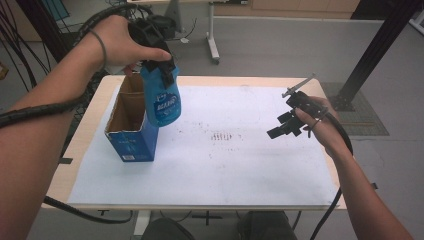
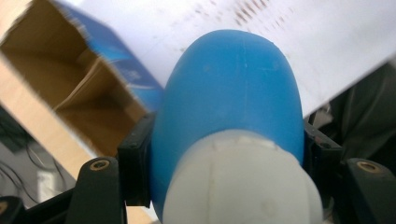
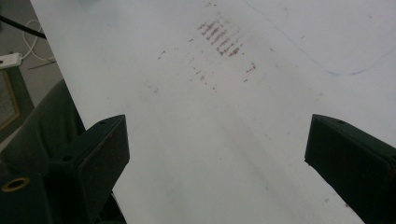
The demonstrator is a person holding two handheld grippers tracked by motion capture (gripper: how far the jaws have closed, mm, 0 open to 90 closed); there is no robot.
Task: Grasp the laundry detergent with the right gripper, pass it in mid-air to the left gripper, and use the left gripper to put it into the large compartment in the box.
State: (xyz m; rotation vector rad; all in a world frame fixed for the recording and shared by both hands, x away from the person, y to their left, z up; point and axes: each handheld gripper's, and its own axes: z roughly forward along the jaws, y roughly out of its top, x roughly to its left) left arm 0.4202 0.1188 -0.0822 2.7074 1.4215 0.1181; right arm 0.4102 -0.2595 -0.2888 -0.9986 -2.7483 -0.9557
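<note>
At upper left, the left gripper [image 1: 159, 70] clamps a blue bottle [image 1: 163, 102] above its open carton [image 1: 131, 131] — unboxing apparently done, placing left; the right gripper [image 1: 283, 125] hangs open, empty.

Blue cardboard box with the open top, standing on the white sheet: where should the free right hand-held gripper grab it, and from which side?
Take the blue cardboard box by its right-hand wall near the top rim, coming down from above with the open right hand-held gripper. It stands upright with its flaps open, so a thin wall edge is free to pinch. The left hand-held gripper holds the blue bottle over that side, so probably wait.
</note>
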